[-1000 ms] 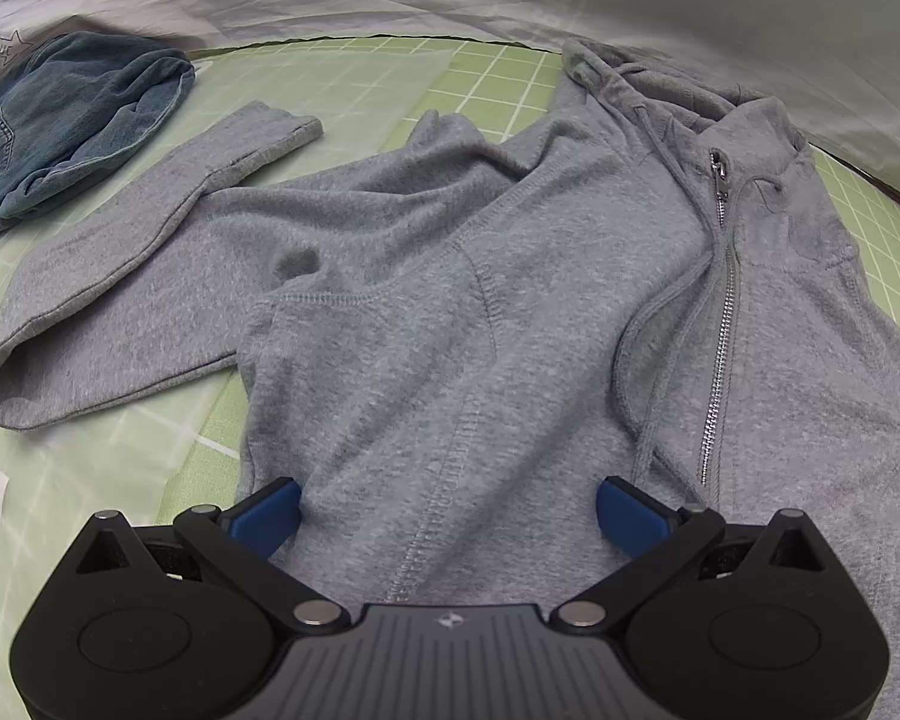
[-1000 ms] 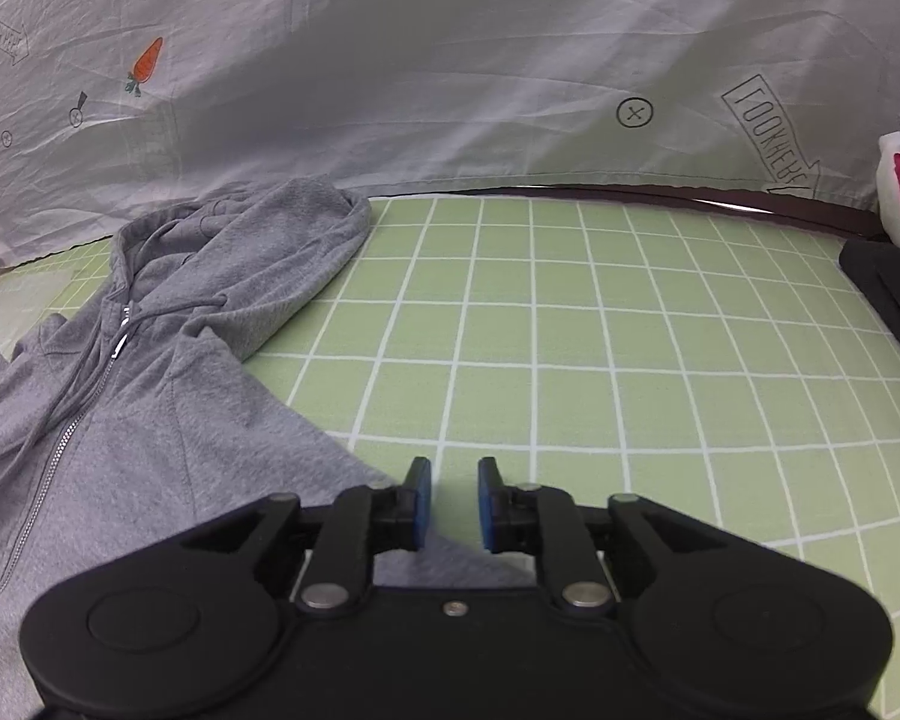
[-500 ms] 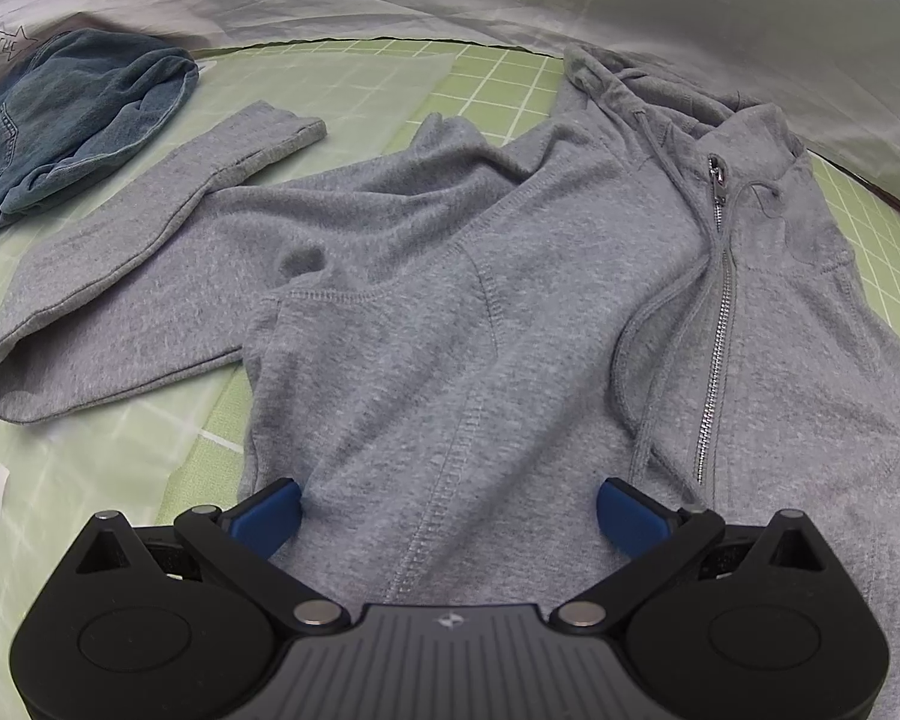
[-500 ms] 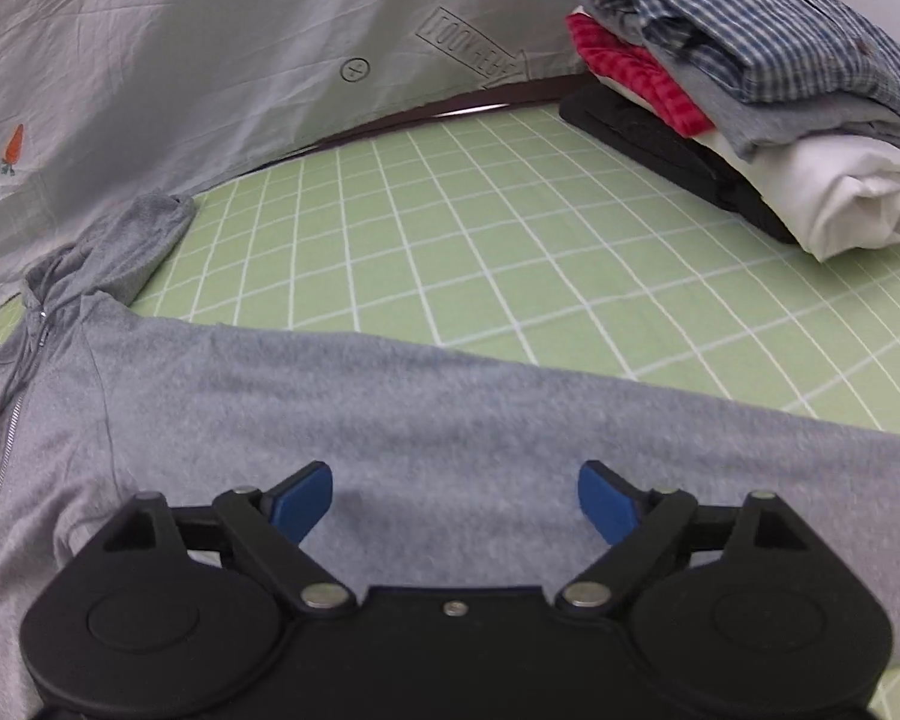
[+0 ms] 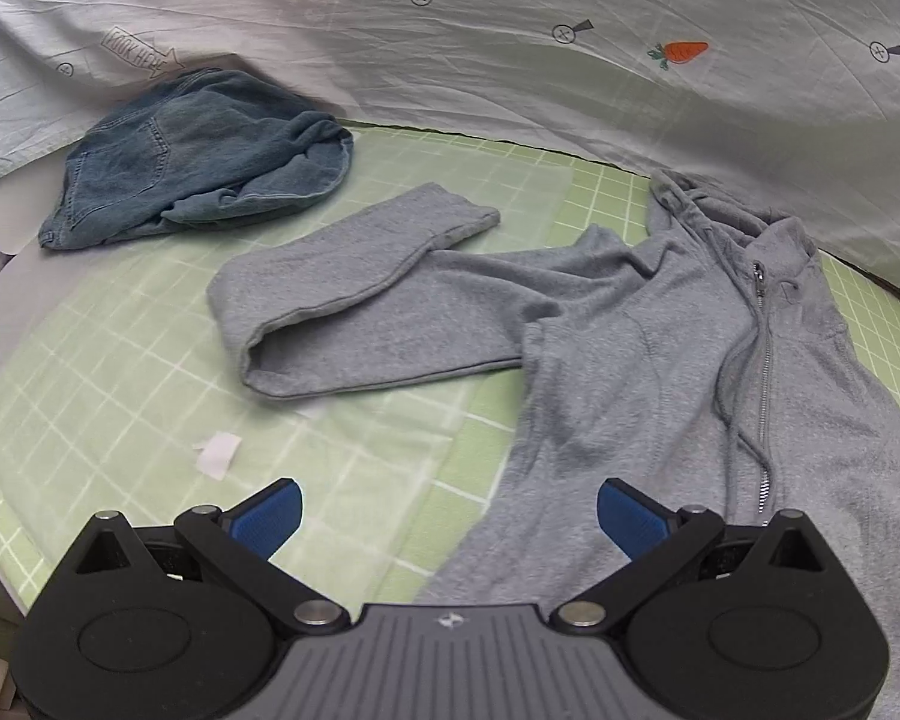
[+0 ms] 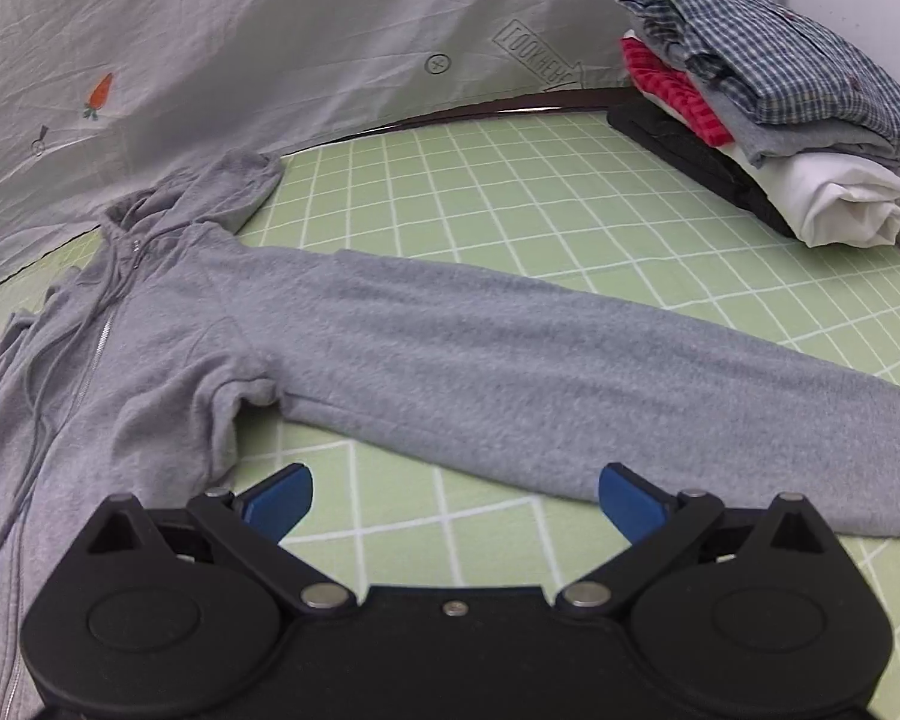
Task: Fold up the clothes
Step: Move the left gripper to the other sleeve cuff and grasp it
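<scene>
I see a gray hoodie lying flat on a green mat with white lines. Its zipper is shut and runs up the front.

My left gripper has its blue pads spread wide. Nothing is pinched in it. It hangs over the bottom edge of the hoodie, where the gray cloth meets the mat. In this view 1 sleeve is bent back on itself, with its cuff pointing toward a pile of blue jeans. The jeans sit near the far edge of the mat, apart from the hoodie. A small white scrap lies on the mat near the left pad.

My right gripper is spreading its jaws and they are almost as wide as they go. Nothing is between them but the green mat. The other sleeve lies straight out across the mat, just past the pads. The right pad is close to the sleeve's edge, but I cannot tell if it touches. The hood is bunched at the top.

A stack of folded clothes sits in the far right corner. A pale sheet with a little carrot on it hangs behind the mat.
</scene>
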